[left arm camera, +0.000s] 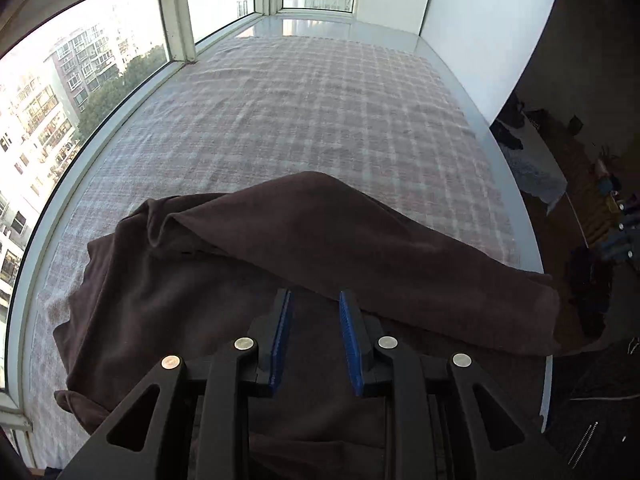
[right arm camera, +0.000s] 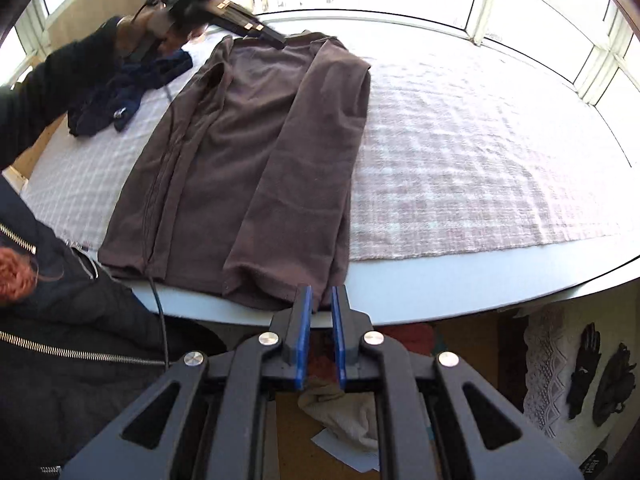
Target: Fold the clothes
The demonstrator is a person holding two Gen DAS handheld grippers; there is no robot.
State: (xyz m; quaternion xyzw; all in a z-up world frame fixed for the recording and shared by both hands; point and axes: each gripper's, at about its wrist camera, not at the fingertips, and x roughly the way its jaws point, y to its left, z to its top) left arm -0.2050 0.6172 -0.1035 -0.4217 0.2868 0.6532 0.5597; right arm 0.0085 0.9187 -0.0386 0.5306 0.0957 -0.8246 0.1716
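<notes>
Your right gripper point(right arm camera: 321, 300) sits nearest, hanging just past the near edge of the table point(right arm camera: 440, 280), its blue pads a narrow slot apart with nothing pinched between them — the hem corner of the brown garment point(right arm camera: 256, 152) lies right at their tips, but whether it touches them cannot be told. That garment lies flat on the checked cloth point(right arm camera: 480, 152), its long axis running from the hem at the near table edge away toward the window side, where the collar end points. One long side panel is folded in over the middle, lying lengthwise along the same axis.

Your left gripper point(left arm camera: 313, 300) hovers over the far end of the garment point(left arm camera: 280, 280), jaws parted and empty, with a folded-over sleeve or panel lying crosswise just beyond its tips.

Open room: to the right of the garment the checked cloth is bare all the way to the windows point(right arm camera: 560, 8), and a plain strip of table runs along the near edge. To the left it is tighter — a dark blue garment point(right arm camera: 124, 92) lies crumpled near the far left corner, close beside the brown one, and your dark jacket point(right arm camera: 60, 340) crowds the near left edge.
</notes>
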